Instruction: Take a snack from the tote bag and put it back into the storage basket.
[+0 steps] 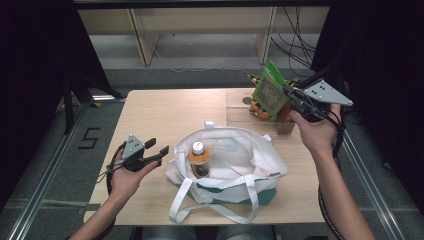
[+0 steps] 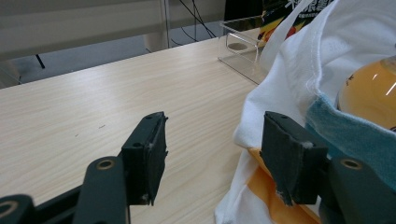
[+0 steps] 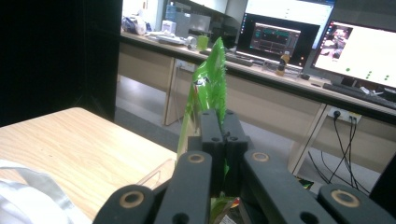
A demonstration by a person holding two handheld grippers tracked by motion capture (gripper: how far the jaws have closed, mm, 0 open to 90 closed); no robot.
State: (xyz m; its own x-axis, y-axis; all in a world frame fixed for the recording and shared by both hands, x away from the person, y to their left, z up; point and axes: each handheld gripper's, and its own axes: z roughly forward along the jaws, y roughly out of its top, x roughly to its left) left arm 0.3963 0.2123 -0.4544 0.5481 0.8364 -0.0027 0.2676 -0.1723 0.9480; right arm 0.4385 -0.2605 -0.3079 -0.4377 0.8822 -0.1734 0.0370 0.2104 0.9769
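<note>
A green snack packet (image 1: pixel 270 91) hangs in the air above the clear plastic box (image 1: pixel 240 107) at the table's far right, pinched at its edge by my right gripper (image 1: pixel 291 96). In the right gripper view the jaws are shut on the green packet (image 3: pixel 208 88), which stands up thin between them. A white tote bag (image 1: pixel 235 160) with teal lining lies open mid-table, holding an orange drink bottle (image 1: pixel 199 159) with a white cap. My left gripper (image 1: pixel 157 148) rests open at the bag's left, nothing between its pads (image 2: pixel 147 154); bag cloth (image 2: pixel 299 74) lies just beyond.
The clear box holds more orange snack packs (image 1: pixel 260 111). The bag's white handles (image 1: pixel 210 207) trail toward the table's front edge. Bare wood (image 1: pixel 160 112) stretches across the table's far left. Desks with monitors (image 3: pixel 359 51) stand beyond the table.
</note>
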